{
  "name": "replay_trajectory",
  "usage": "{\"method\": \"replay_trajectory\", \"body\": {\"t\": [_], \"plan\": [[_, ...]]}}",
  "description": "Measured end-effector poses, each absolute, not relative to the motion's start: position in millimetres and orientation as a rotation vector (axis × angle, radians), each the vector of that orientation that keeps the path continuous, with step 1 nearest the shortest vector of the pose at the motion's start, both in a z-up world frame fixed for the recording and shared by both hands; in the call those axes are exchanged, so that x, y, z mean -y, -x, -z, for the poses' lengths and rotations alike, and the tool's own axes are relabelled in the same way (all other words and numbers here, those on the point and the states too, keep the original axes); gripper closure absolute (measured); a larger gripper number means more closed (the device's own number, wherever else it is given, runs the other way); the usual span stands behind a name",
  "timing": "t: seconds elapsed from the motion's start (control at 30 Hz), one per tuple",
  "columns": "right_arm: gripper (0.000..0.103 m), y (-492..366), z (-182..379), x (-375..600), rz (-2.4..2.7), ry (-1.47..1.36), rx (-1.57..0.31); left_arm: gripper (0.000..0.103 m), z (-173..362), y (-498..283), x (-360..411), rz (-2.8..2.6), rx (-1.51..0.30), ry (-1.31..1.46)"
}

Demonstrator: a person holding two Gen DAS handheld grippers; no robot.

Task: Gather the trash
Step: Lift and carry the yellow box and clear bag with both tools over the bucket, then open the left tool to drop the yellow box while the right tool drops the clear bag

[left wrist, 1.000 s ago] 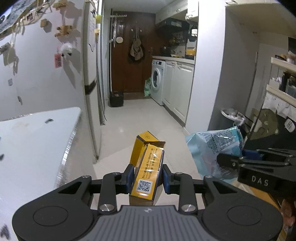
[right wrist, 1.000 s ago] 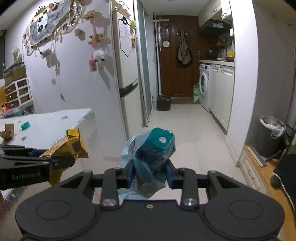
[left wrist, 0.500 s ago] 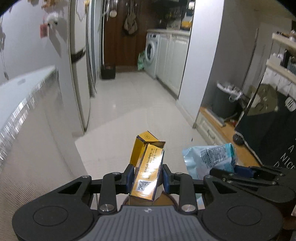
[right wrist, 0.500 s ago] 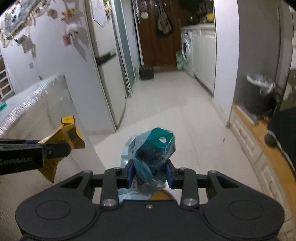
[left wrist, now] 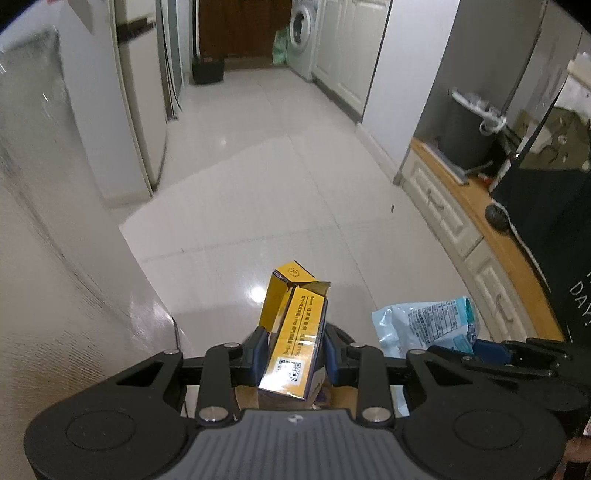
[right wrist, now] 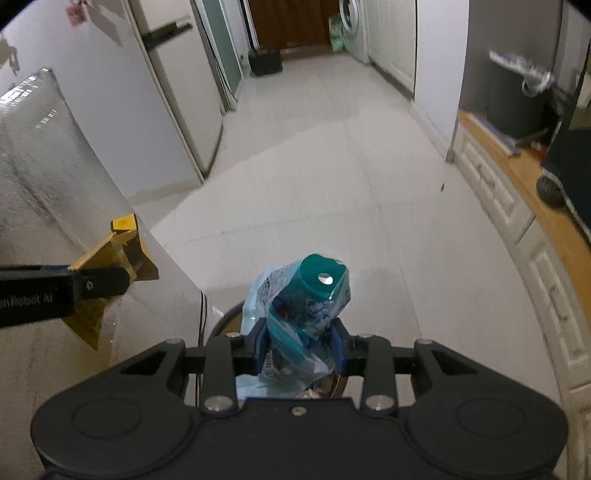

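My left gripper [left wrist: 293, 356] is shut on a yellow carton [left wrist: 295, 332] with an open top flap and a QR code. My right gripper [right wrist: 299, 347] is shut on a crumpled light-blue plastic wrapper [right wrist: 303, 314] with a teal part at its top. Each sees the other: the wrapper [left wrist: 428, 325] shows at the right of the left wrist view, the carton [right wrist: 110, 266] at the left of the right wrist view. Under both grippers a round dark rim of a bin [right wrist: 227, 319] shows, mostly hidden; brownish contents show inside it.
A pale table side [left wrist: 55, 258] rises on the left. A fridge [left wrist: 136, 92] stands beyond it. White tiled floor [left wrist: 277, 184] runs to a washing machine [left wrist: 301, 33]. Low white drawers with a wooden top [left wrist: 480, 236] and a grey lined bin [left wrist: 467, 129] are on the right.
Both grippers have tilted downward and lowered beside the table, still holding the carton and the wrapper. The table top has left view and the round bin rim has appeared beneath them.
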State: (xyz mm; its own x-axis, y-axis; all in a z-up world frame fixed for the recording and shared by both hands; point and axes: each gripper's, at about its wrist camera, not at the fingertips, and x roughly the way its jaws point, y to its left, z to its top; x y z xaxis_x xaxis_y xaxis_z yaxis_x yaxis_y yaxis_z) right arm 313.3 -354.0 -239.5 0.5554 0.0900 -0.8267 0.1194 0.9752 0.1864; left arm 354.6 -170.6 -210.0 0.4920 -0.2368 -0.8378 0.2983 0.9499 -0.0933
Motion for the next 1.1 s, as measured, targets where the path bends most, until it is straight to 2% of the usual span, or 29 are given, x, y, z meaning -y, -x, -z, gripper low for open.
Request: {"method": "replay_trajectory", "body": {"t": [0.2,0.47,0.53,0.6,0.67,1.1], "plan": [[0.067,-331.6,276.2,358.1,0.013,-0.238,-1.09,0.07,253.6,-366.5,165.1,0.334,-1.111,0.012],[0.067,-346.4,303.0,349.7,-0.025,-0.216,-1.188,0.068,281.8,-387.3,167.9,0.328,-1.143,0.044],[0.067,-347.9,304.8,350.4,-0.033,-0.212,-1.191,0.061,288.7,-390.6,167.7,0.321,-1.159,0.046],[0.067,-349.6,307.1,350.5,-0.035,-0.21,-1.195,0.048,294.8,-393.6,167.5,0.306,-1.175,0.039],[0.067,-349.7,310.3,352.5,-0.032,-0.212,-1.203,0.039,299.4,-396.0,166.2,0.285,-1.181,0.02],[0.064,-362.8,320.5,340.2,-0.07,-0.218,-1.201,0.015,315.1,-398.8,151.1,0.215,-1.239,-0.051]]}}
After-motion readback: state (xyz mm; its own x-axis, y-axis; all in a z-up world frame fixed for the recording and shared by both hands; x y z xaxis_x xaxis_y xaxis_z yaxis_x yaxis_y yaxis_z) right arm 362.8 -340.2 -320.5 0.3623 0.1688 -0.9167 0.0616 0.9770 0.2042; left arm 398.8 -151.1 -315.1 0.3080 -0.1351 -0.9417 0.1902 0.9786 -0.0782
